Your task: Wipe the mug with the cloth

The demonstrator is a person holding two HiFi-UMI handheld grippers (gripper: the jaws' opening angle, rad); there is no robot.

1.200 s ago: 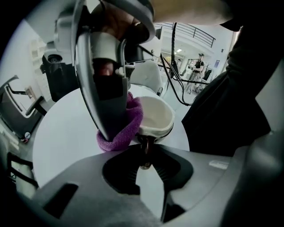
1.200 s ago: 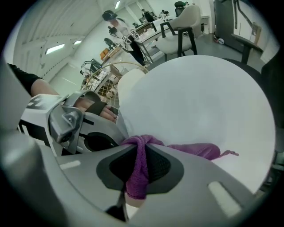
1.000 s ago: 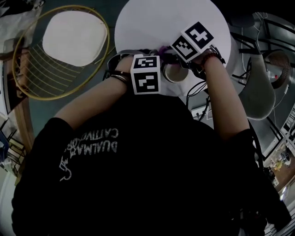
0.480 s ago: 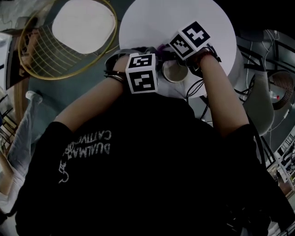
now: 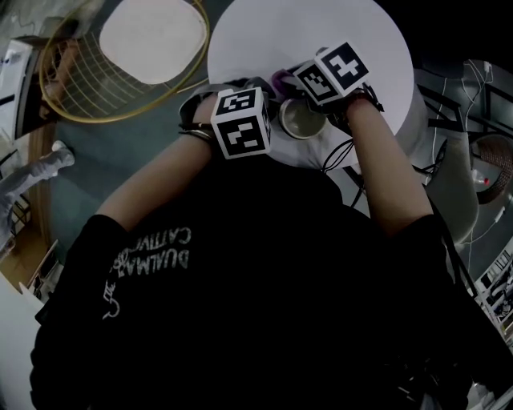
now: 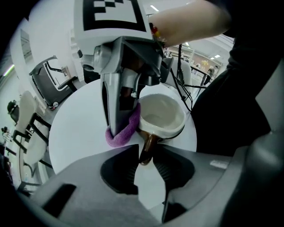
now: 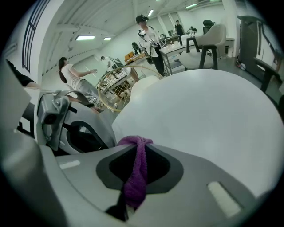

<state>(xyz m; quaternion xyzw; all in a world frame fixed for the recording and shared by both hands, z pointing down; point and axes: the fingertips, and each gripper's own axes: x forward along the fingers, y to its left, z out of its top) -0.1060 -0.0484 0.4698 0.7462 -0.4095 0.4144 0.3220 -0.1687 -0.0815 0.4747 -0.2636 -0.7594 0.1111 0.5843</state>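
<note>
A white mug [image 6: 162, 117] with a brown handle [image 6: 147, 146] stands near the front edge of the round white table [image 5: 321, 24]. My left gripper [image 6: 145, 153] is shut on that handle; its jaws have just been opening a little, with the handle still filling the gap between them. My right gripper [image 6: 119, 128] comes down on the mug's left side. It is shut on a purple cloth [image 6: 124, 133], which it presses against the mug's outer wall. In the right gripper view the cloth [image 7: 135, 177] hangs pinched between the jaws. From the head view, the mug [image 5: 303, 120] sits between the two marker cubes.
A gold wire chair with a white cushion [image 5: 152, 40] stands left of the table. A pale chair [image 5: 449, 184] is at the right. Cables [image 5: 345, 152] hang off the table's near edge. People [image 7: 148, 37] stand far off in the room.
Both grippers have rolled slightly in place. More of the mug's mouth and a bit of purple cloth now show between the cubes. The head camera has shifted.
</note>
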